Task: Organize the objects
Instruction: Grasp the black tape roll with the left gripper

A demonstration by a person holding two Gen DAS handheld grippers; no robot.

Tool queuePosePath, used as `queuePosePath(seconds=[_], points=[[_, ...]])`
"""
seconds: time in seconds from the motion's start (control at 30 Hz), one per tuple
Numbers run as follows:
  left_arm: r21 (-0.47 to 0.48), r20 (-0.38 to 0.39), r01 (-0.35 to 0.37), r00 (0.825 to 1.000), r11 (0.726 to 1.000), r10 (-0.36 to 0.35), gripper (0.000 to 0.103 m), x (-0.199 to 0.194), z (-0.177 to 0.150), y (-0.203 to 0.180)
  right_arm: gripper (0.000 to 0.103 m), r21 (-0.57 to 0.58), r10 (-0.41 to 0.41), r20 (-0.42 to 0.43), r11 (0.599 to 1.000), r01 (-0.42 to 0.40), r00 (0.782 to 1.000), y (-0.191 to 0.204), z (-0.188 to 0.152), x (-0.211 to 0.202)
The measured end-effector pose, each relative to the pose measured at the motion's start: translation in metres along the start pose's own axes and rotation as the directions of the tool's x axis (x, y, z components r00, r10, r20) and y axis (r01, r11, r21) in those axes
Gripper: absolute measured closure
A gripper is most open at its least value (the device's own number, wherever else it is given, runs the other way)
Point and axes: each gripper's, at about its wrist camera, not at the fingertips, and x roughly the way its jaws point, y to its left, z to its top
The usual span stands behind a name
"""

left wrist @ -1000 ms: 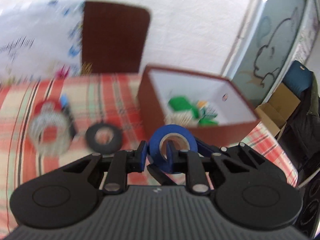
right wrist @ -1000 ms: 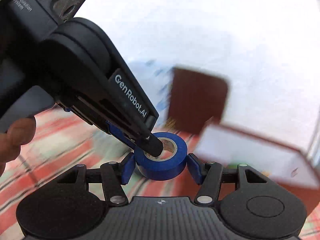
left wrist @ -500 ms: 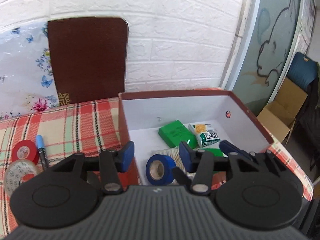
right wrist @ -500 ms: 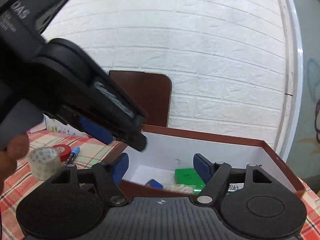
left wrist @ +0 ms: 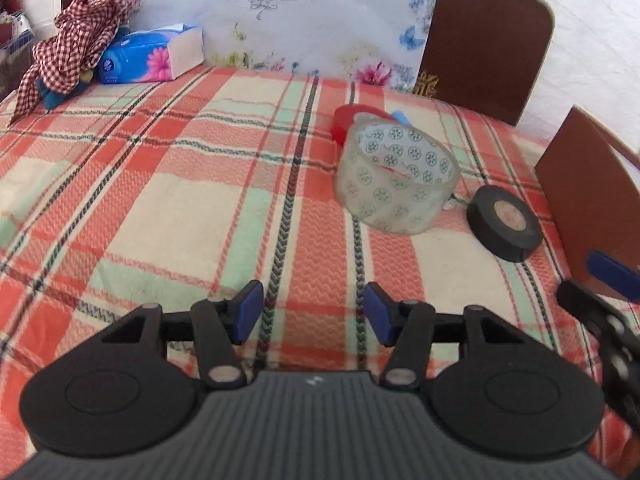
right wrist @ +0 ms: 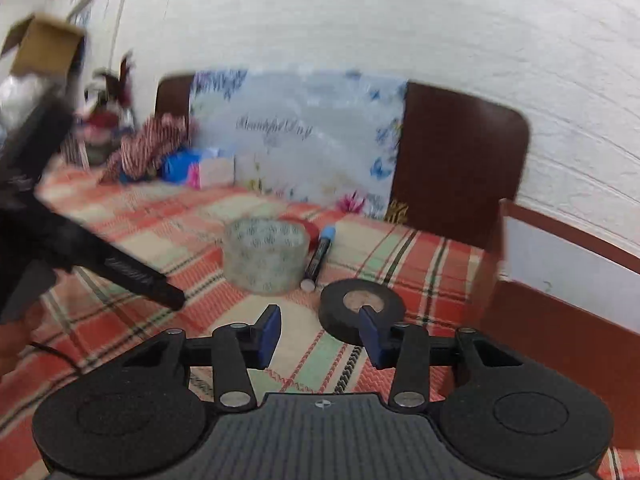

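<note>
A clear patterned tape roll (left wrist: 394, 176) stands on the plaid tablecloth (left wrist: 160, 200), with a red tape roll (left wrist: 352, 118) behind it and a black tape roll (left wrist: 505, 222) to its right. My left gripper (left wrist: 314, 312) is open and empty, above the cloth in front of the clear roll. My right gripper (right wrist: 318, 334) is open and empty, its right finger just in front of the black tape roll (right wrist: 362, 312). The clear roll (right wrist: 264, 254) and a blue-capped marker (right wrist: 318, 258) lie beyond. The brown box (right wrist: 560, 280) stands at the right.
A tissue box (left wrist: 154, 54) and a checked cloth (left wrist: 76, 36) lie at the far left. Brown chair backs (left wrist: 484, 36) and a flowered board (left wrist: 280, 12) stand behind the table. The box wall (left wrist: 588, 200) is at the right edge.
The blue tape roll went from both grippers into the box. Both grippers then swung left from the box to the tape rolls on the cloth, open and empty.
</note>
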Motion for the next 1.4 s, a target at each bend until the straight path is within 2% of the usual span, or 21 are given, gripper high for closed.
queuePosePath(seconds=[0.13,0.2,0.23,0.33,0.4,0.5,0.57,0.6,0.7,0.77,0.87,0.93,0.97,1.0,1.03,1.1,1.17,1.2,1.27,1.33,1.4], points=[[0.14,0.085,-0.039,0.996,0.989,0.028,0.035,-0.002,-0.021,-0.013,0.062,-0.175,-0.056,-0.075,0.984,0.042,0.996,0.011,0.007,0.046],[0.139,0.087,-0.038,0.996,0.99,0.026,0.031,0.0,-0.021,-0.015,0.063,-0.248,-0.071,-0.138,0.968,0.035,0.988,0.011,0.008,0.069],[0.128,0.088,-0.027,0.996,0.991,0.016,0.031,-0.001,-0.02,-0.011,0.071,-0.275,-0.068,-0.173,0.961,0.018,0.983,0.008,0.006,0.078],[0.091,0.093,0.01,0.996,0.996,-0.018,0.031,-0.005,-0.02,-0.001,0.075,-0.263,-0.034,-0.215,0.964,-0.024,0.976,0.004,0.013,0.079],[0.07,0.088,0.023,0.996,0.997,-0.029,0.031,-0.005,-0.019,0.003,0.075,-0.234,0.014,-0.241,0.97,-0.072,0.97,0.004,0.012,0.062],[0.058,0.056,0.047,0.997,0.997,-0.05,0.033,-0.011,-0.018,0.005,0.075,-0.215,0.085,-0.259,0.966,-0.143,0.962,0.015,-0.007,0.012],[0.03,0.018,0.114,0.993,0.993,-0.115,0.033,-0.017,-0.015,0.005,0.075,-0.185,0.139,-0.265,0.964,-0.192,0.954,0.019,-0.024,-0.026],[0.009,0.0,0.169,0.986,0.986,-0.169,0.034,-0.021,-0.013,0.003,0.075,-0.165,0.157,-0.253,0.965,-0.203,0.955,0.019,-0.03,-0.044],[0.009,-0.033,0.303,0.953,0.953,-0.302,0.034,-0.032,-0.005,-0.018,0.033,-0.102,0.136,-0.139,0.983,-0.151,0.981,0.011,-0.045,-0.089],[0.045,-0.071,0.351,0.935,0.935,-0.348,0.034,-0.035,-0.003,-0.04,0.031,-0.056,0.101,-0.103,0.993,-0.107,0.99,0.005,-0.054,-0.103],[0.067,-0.167,0.42,0.899,0.905,-0.405,0.034,-0.029,-0.003,-0.069,0.031,-0.028,0.081,-0.161,0.996,-0.087,0.984,-0.003,-0.065,-0.093],[0.093,-0.221,0.393,0.904,0.915,-0.366,0.037,-0.021,-0.005,-0.086,0.031,-0.025,0.093,-0.167,0.995,-0.098,0.982,-0.006,-0.067,-0.084],[0.103,-0.24,0.389,0.903,0.916,-0.356,0.049,-0.016,-0.007,-0.093,0.03,-0.013,0.097,-0.168,0.995,-0.101,0.981,-0.007,-0.066,-0.08],[0.104,-0.271,0.393,0.895,0.913,-0.354,0.063,-0.011,-0.011,-0.099,0.029,0.002,0.099,-0.169,0.995,-0.1,0.981,-0.008,-0.063,-0.074],[0.098,-0.307,0.383,0.889,0.918,-0.338,0.065,-0.005,-0.016,-0.102,0.028,0.019,0.101,-0.178,0.995,-0.1,0.979,-0.009,-0.061,-0.067],[0.137,-0.281,0.352,0.91,0.926,-0.305,0.067,-0.008,-0.022,-0.109,0.031,0.063,0.134,-0.21,0.99,-0.123,0.969,-0.012,-0.06,-0.052],[0.153,-0.279,0.323,0.921,0.934,-0.273,0.068,-0.013,-0.019,-0.112,0.031,0.108,0.161,-0.193,0.984,-0.142,0.968,-0.016,-0.057,-0.051],[0.143,-0.285,0.313,0.921,0.939,-0.264,0.071,-0.016,-0.013,-0.113,0.031,0.109,0.16,-0.175,0.984,-0.142,0.972,-0.016,-0.056,-0.056],[0.148,-0.258,0.336,0.921,0.93,-0.292,0.073,-0.032,0.009,-0.12,0.031,0.093,0.118,-0.098,0.99,-0.108,0.988,-0.019,-0.05,-0.073],[0.197,-0.206,0.373,0.92,0.907,-0.334,0.073,-0.051,0.034,-0.142,0.031,0.066,0.04,0.009,0.997,-0.041,0.999,-0.029,-0.039,-0.093],[0.271,-0.145,0.392,0.92,0.879,-0.365,0.073,-0.066,0.057,-0.178,0.031,0.079,-0.04,0.092,0.996,0.032,0.995,-0.052,-0.025,-0.107]])
